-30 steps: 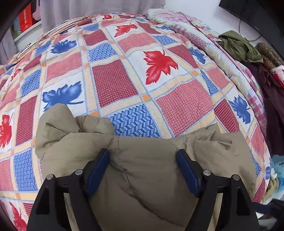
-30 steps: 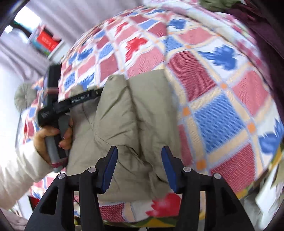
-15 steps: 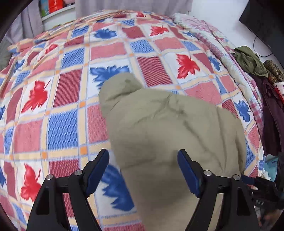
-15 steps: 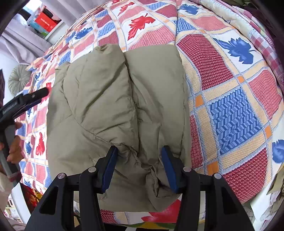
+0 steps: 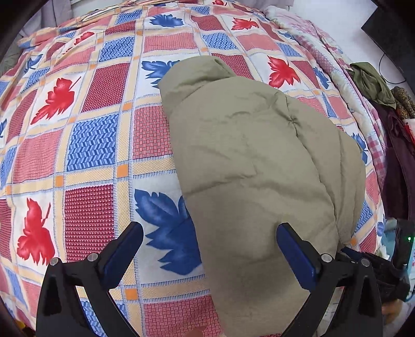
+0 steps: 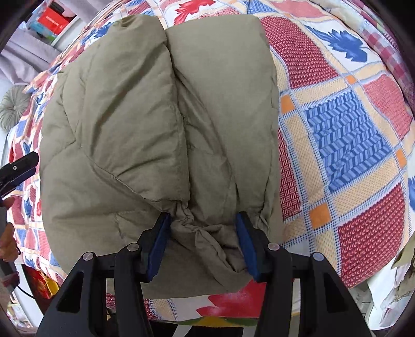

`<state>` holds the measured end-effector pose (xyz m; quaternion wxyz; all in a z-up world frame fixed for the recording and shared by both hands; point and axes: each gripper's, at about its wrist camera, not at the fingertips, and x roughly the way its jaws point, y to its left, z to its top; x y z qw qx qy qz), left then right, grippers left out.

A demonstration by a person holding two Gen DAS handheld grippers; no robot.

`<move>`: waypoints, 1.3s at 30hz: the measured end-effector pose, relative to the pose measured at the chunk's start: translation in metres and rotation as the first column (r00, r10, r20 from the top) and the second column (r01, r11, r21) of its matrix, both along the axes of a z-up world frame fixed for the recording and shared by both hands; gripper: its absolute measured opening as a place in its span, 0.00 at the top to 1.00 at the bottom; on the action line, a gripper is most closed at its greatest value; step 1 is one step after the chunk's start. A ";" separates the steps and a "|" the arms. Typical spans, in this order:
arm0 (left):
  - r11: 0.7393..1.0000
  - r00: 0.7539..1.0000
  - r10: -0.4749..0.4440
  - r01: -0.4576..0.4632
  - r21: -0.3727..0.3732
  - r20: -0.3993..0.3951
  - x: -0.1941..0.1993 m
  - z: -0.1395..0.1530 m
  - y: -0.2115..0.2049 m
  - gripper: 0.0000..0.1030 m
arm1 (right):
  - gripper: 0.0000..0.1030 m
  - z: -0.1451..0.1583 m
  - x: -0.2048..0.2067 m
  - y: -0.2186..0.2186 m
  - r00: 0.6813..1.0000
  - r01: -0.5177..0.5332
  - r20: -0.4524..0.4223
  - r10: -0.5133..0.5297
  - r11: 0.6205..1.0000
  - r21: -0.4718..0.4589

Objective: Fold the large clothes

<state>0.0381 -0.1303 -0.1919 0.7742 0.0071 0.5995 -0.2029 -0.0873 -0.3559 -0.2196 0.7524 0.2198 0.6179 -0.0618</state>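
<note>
A puffy olive-khaki jacket (image 5: 254, 160) lies folded into a thick bundle on a patchwork bedspread (image 5: 90, 145). My left gripper (image 5: 210, 233) is open and empty above the bundle's left edge, one finger over the spread, one over the jacket. In the right wrist view the jacket (image 6: 145, 109) fills the middle, its two padded halves side by side. My right gripper (image 6: 203, 228) has its blue pads on either side of a bunched cuff (image 6: 202, 233) at the near edge, with a wide gap; it looks open around the fabric.
The spread has red and blue leaf squares. A heap of dark and green clothes (image 5: 373, 85) lies at the bed's right side. A shelf with red boxes (image 6: 52, 20) and a round cushion (image 6: 13, 106) stand beyond the far-left edge. The left gripper's tip (image 6: 18, 168) shows at left.
My left gripper has let go of the jacket, pulled back and shifted left. My right gripper moved closer to the jacket's near edge; the bundle now lies flat.
</note>
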 end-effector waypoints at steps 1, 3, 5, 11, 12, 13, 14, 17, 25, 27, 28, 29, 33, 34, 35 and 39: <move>1.000 1.000 0.000 0.000 0.002 -0.003 -0.001 0.000 0.000 0.00 | 0.47 0.002 0.000 0.000 1.000 0.005 -0.007 -0.005 1.000 -0.001; 1.000 1.000 -0.005 0.005 0.005 -0.006 -0.002 0.000 0.001 0.00 | 0.47 0.011 0.001 -0.001 1.000 0.019 -0.005 -0.019 1.000 0.000; 1.000 1.000 -0.008 0.008 0.007 -0.008 -0.003 -0.001 0.001 0.00 | 0.46 0.026 -0.001 -0.004 0.999 0.044 0.028 -0.044 0.999 0.006; 1.000 1.000 0.016 -0.016 0.004 -0.014 -0.004 -0.001 0.006 0.00 | 0.45 0.057 -0.004 -0.021 0.990 0.093 0.105 -0.091 0.996 -0.008; 1.000 1.000 0.018 -0.018 0.002 -0.018 -0.004 -0.002 0.008 0.00 | 0.45 0.059 -0.002 -0.023 0.990 0.092 0.107 -0.090 0.996 -0.011; 1.000 1.000 0.020 -0.020 0.000 -0.022 -0.004 -0.003 0.009 0.00 | 0.45 0.060 0.001 -0.025 0.991 0.089 0.106 -0.087 0.996 -0.014; 1.000 0.999 0.022 -0.022 -0.001 -0.025 -0.004 -0.003 0.009 0.00 | 0.44 0.060 0.005 -0.029 0.991 0.086 0.103 -0.084 0.996 -0.015; 1.000 0.999 0.023 -0.022 0.002 -0.029 -0.003 -0.006 0.011 0.00 | 0.36 0.061 0.012 -0.032 0.991 0.089 0.106 -0.086 0.996 -0.019; 1.000 0.999 0.022 -0.022 -0.019 -0.044 -0.001 -0.012 0.010 0.00 | 0.21 0.055 0.019 -0.044 0.987 0.105 0.122 -0.106 0.994 0.014; 0.999 0.998 0.027 -0.029 -0.034 -0.064 0.002 -0.014 0.011 0.00 | 0.19 0.054 0.022 -0.048 0.987 0.097 0.122 -0.099 0.995 0.026; 0.998 0.997 0.033 -0.037 -0.046 -0.075 0.004 -0.016 0.013 0.00 | 0.18 0.053 0.023 -0.050 0.987 0.094 0.126 -0.098 0.995 0.037; 0.998 0.996 0.040 -0.044 -0.052 -0.078 0.006 -0.017 0.014 0.00 | 0.17 0.051 0.024 -0.053 0.986 0.093 0.132 -0.100 0.994 0.056; 0.997 0.997 0.052 -0.055 -0.057 -0.065 0.011 -0.019 0.016 0.00 | 0.16 0.040 0.027 -0.066 0.980 0.113 0.149 -0.133 0.985 0.131; 0.996 0.996 0.052 -0.057 -0.066 -0.071 0.012 -0.020 0.016 0.00 | 0.16 0.036 0.028 -0.070 0.979 0.124 0.142 -0.144 0.982 0.144; 0.995 0.995 0.049 -0.057 -0.086 -0.084 0.013 -0.021 0.017 0.00 | 0.16 0.033 0.030 -0.073 0.979 0.129 0.139 -0.151 0.979 0.158; 0.978 0.987 0.052 -0.082 -0.193 -0.152 0.020 -0.028 0.023 0.00 | 0.16 0.023 0.033 -0.084 0.975 0.147 0.129 -0.181 0.960 0.239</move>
